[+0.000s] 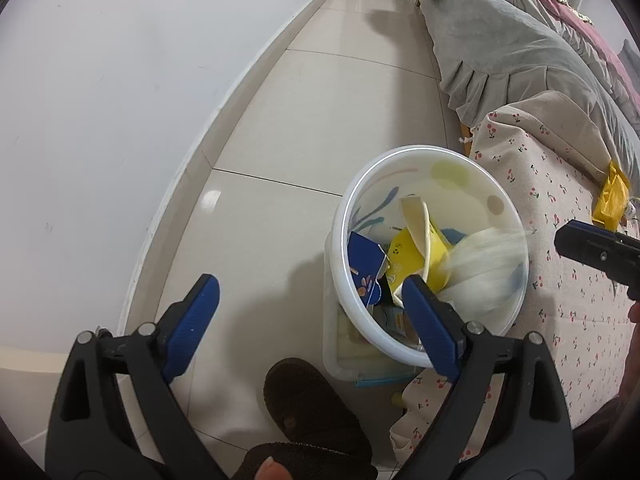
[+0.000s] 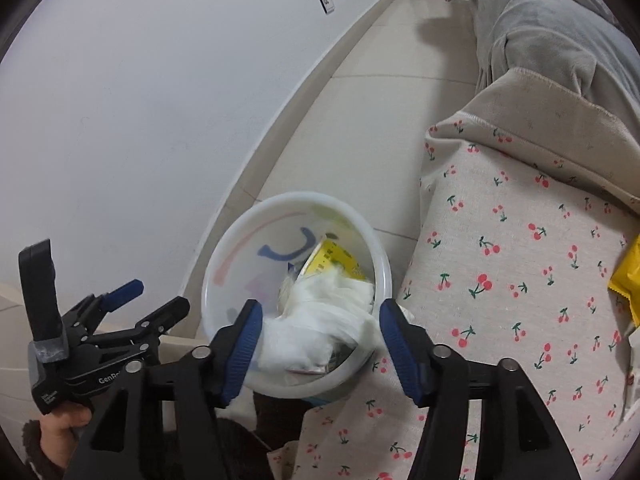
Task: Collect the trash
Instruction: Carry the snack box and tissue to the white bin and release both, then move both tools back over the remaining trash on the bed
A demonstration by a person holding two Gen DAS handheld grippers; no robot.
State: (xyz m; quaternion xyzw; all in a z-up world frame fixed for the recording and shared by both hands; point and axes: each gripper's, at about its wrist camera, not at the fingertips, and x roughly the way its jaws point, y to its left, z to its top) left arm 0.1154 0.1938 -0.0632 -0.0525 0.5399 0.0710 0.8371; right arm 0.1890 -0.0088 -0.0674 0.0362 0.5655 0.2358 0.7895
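A white plastic trash bin (image 1: 424, 152) stands on the floor beside the cherry-print cloth; it also shows in the right wrist view (image 2: 224, 264). It holds a yellow carton (image 1: 408, 252), a blue carton (image 1: 364, 256) and a crumpled white tissue (image 1: 484, 264). The tissue (image 2: 320, 320) is blurred, lying in the bin's mouth between my right gripper's fingers. My right gripper (image 2: 320, 344) is open just above the bin's near rim. My left gripper (image 1: 308, 316) is open and empty, left of the bin over the floor. A yellow wrapper (image 1: 610, 196) lies on the cloth, also in the right wrist view (image 2: 628, 276).
A cherry-print cloth (image 2: 520, 280) covers a low surface right of the bin. A bed with grey bedding (image 1: 500, 40) lies beyond. A white wall (image 1: 120, 80) runs along the left. A dark slipper (image 1: 312, 412) is on the tiled floor (image 1: 320, 120) near the bin.
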